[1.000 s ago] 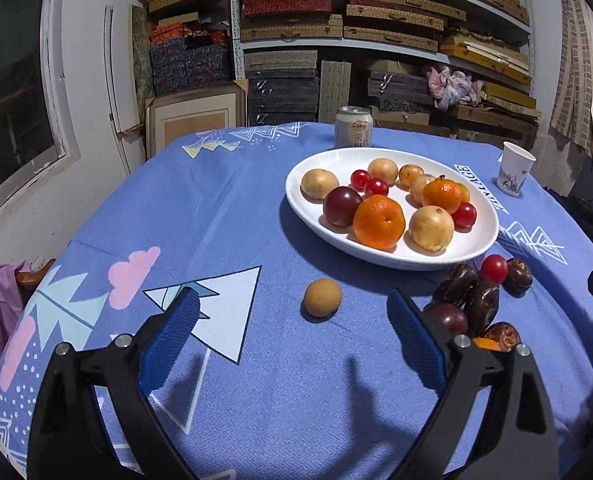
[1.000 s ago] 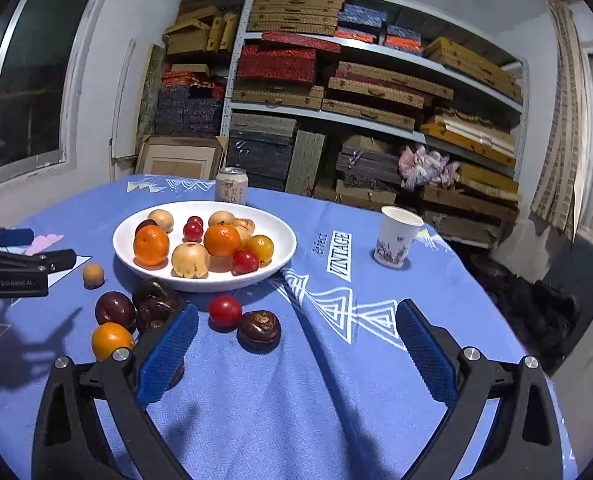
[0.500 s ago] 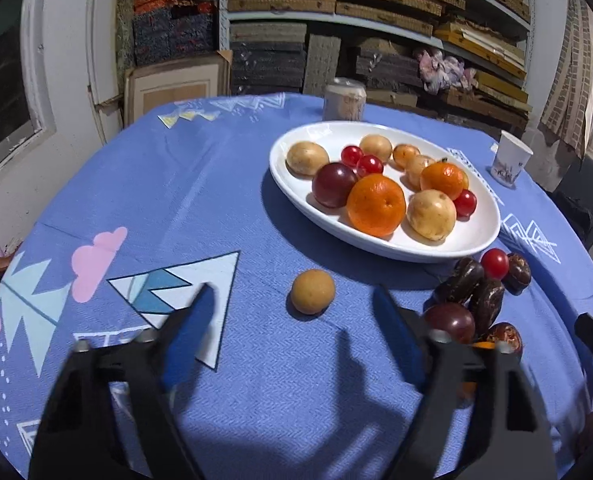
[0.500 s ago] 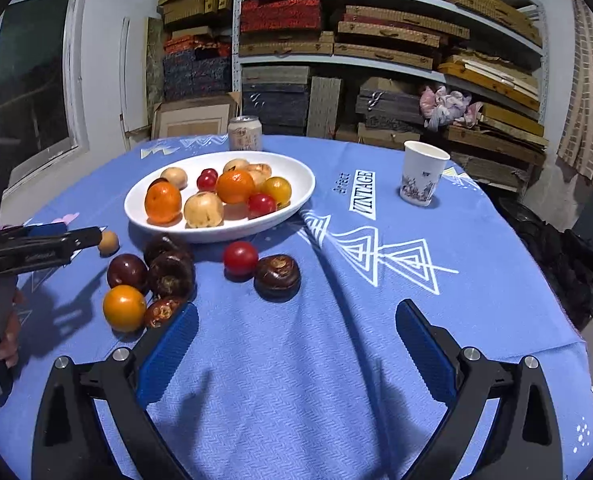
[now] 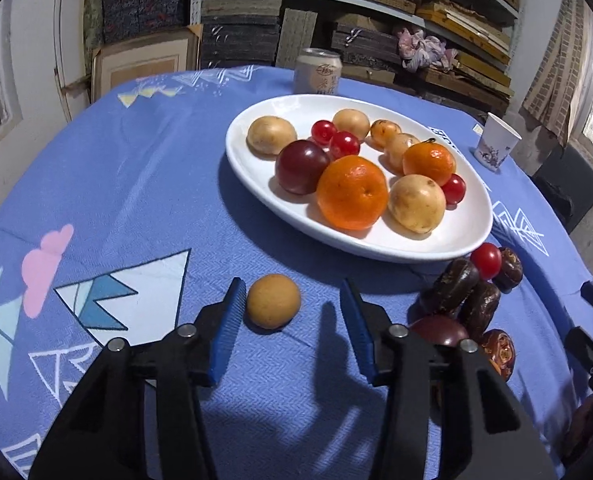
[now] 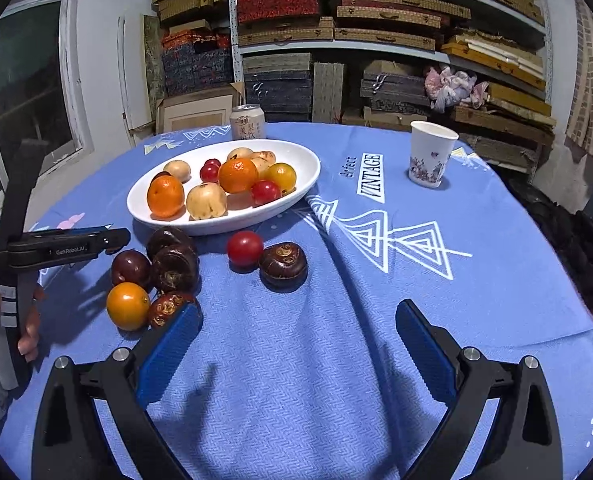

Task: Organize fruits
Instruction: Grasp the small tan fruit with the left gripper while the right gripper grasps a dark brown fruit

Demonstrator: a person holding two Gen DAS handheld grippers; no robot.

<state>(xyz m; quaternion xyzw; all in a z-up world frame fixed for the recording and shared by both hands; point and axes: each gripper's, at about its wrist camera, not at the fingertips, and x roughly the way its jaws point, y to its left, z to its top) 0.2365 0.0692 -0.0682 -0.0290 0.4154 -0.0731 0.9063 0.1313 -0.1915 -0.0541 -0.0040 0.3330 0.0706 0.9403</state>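
The left gripper (image 5: 292, 300) has just been closing; its blue pads are still apart around a small round tan fruit (image 5: 273, 301), which is seen close to the left pad, with a gap to the right one. The fruit is matte and lies on the blue tablecloth (image 5: 136, 184). At one o'clock from it sits the white plate (image 5: 256, 184) of fruit. The right gripper (image 6: 296, 320) is spread wide over bare cloth.

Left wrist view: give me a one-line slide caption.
Left tool, jaws just narrowing, brackets a small tan fruit on the blue tablecloth, not yet gripped, beside the white fruit plate.
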